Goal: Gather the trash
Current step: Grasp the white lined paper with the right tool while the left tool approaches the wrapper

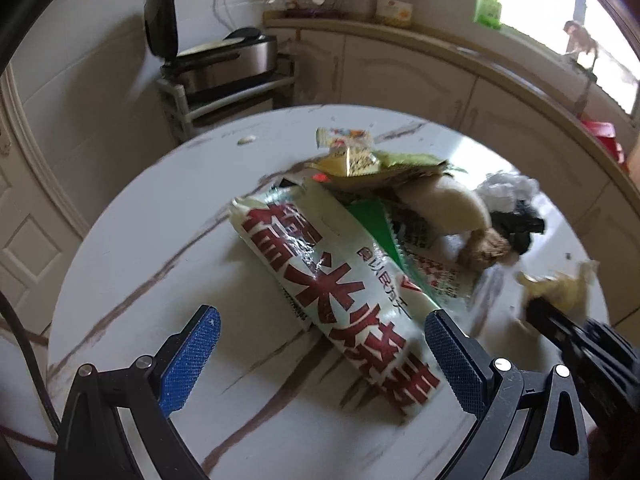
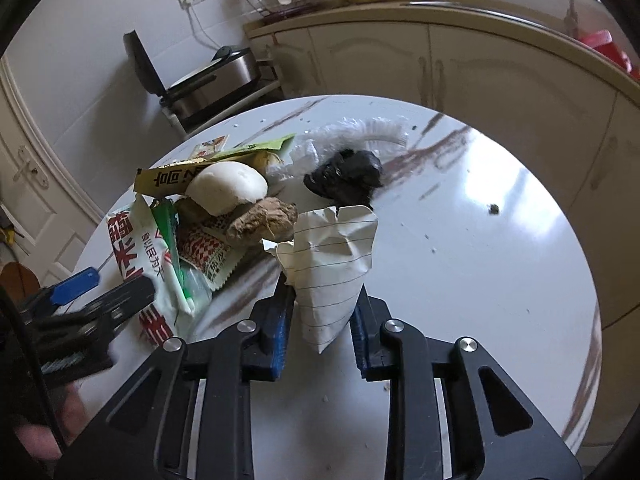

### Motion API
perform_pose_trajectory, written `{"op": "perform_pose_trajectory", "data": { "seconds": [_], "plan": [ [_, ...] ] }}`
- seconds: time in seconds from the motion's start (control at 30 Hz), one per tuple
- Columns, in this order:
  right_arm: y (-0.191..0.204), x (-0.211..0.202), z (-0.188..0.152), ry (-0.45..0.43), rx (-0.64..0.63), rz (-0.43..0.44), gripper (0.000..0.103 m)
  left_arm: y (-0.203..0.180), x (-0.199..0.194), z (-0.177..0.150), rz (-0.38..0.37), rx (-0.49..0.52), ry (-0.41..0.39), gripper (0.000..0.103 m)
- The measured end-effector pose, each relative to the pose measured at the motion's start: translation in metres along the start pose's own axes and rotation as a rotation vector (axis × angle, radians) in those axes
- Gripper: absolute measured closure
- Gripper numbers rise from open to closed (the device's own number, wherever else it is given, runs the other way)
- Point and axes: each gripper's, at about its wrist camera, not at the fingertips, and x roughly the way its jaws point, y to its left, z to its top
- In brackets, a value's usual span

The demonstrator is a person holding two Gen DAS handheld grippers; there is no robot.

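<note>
Right wrist view: right hand-held gripper (image 2: 322, 312) clamped on crumpled lined paper (image 2: 330, 264), above surface (image 2: 480, 280). Left hand-held gripper (image 1: 320, 356) wide open, empty, straddling rice bag (image 1: 340, 300). Risk: thin paper slipping out.

Wrappers (image 1: 336, 280) heaped on table (image 1: 160, 240)

Lined paper (image 2: 334, 264) in right claw (image 2: 322, 312)

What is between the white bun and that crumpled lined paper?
A brown lumpy root lies between the white bun and the lined paper, seen in the right wrist view.
</note>
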Motion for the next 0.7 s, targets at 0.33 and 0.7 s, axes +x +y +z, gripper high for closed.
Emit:
{"op": "perform_pose_trajectory", "data": {
  "seconds": [0.33, 0.7],
  "plan": [
    [0.003, -0.007, -0.005, 0.000, -0.019, 0.029, 0.078, 0.023, 0.006, -0.002, -0.097, -0.065, -0.009, 0.019],
    [0.003, -0.006, -0.005, -0.001, -0.013, 0.037, 0.078, 0.027, 0.000, -0.005, -0.192, -0.074, -0.020, 0.056]
  ]
}}
